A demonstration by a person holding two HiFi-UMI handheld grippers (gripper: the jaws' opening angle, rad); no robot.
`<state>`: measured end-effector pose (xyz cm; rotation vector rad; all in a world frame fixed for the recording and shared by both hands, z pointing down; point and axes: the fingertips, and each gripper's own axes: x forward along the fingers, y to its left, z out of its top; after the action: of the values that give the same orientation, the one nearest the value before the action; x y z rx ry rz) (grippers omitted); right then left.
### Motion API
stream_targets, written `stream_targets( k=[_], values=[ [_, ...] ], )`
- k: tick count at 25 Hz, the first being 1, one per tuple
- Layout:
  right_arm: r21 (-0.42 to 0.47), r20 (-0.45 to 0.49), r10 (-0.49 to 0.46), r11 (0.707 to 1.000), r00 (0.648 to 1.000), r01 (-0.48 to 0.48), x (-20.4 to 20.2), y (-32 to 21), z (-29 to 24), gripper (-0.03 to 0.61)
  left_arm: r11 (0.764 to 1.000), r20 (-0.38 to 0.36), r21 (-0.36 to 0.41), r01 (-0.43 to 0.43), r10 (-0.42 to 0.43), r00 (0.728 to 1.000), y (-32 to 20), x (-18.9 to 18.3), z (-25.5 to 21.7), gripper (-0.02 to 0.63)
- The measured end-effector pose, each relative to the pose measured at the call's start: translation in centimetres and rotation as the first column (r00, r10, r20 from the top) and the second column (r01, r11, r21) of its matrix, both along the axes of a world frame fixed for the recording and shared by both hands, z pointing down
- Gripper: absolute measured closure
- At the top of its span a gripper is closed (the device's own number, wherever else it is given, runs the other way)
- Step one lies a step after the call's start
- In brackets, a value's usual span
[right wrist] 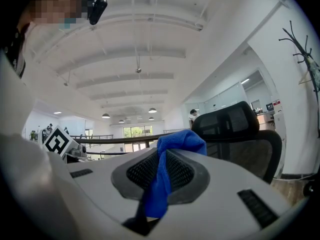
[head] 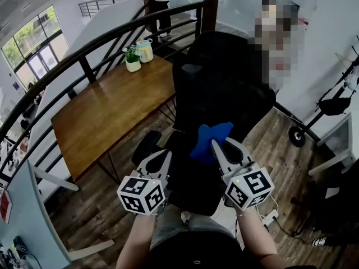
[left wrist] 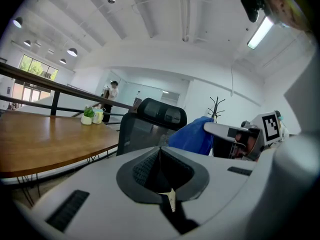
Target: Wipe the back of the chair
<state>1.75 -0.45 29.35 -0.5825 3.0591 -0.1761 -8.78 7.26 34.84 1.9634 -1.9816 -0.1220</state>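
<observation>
A black mesh office chair (head: 219, 88) stands in front of me, its back (left wrist: 142, 134) and headrest (right wrist: 227, 119) facing the grippers. My right gripper (head: 216, 145) is shut on a blue cloth (head: 208, 140), which bunches up above the jaws (right wrist: 172, 156) a short way from the chair back. The same blue cloth (left wrist: 192, 134) shows at the right of the left gripper view. My left gripper (head: 166, 156) is shut with nothing in it, held beside the right one, lower left of the chair back.
A long wooden table (head: 112, 111) stands left of the chair, with a small potted plant (head: 133, 59) and a cup (head: 146, 51) at its far end. A dark curved railing (head: 84, 49) runs behind it. A person (head: 280, 38) stands behind the chair; a coat stand (left wrist: 216, 106) is further right.
</observation>
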Motion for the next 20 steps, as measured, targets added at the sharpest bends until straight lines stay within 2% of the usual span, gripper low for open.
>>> stream_targets(
  k=[9,13,20],
  values=[
    [0.008,-0.024,0.132,0.991,0.991,-0.132,1.0,-3.9,-0.1,0.520,0.989,-0.029,-0.005,-0.150,0.150,0.988,-5.9,1.2,0.6,0.598],
    [0.016,-0.014,0.188,0.982,0.982,-0.188,0.8,-6.3,-0.5,0.520,0.974,0.000,-0.012,-0.228,0.228,0.974,-8.7,1.2,0.5,0.598],
    [0.034,-0.016,0.246,0.969,0.969,-0.246,-2.3,-10.9,-1.4,0.520,0.955,0.044,-0.010,-0.297,0.298,0.954,-13.5,-1.6,-1.0,0.598]
  ],
)
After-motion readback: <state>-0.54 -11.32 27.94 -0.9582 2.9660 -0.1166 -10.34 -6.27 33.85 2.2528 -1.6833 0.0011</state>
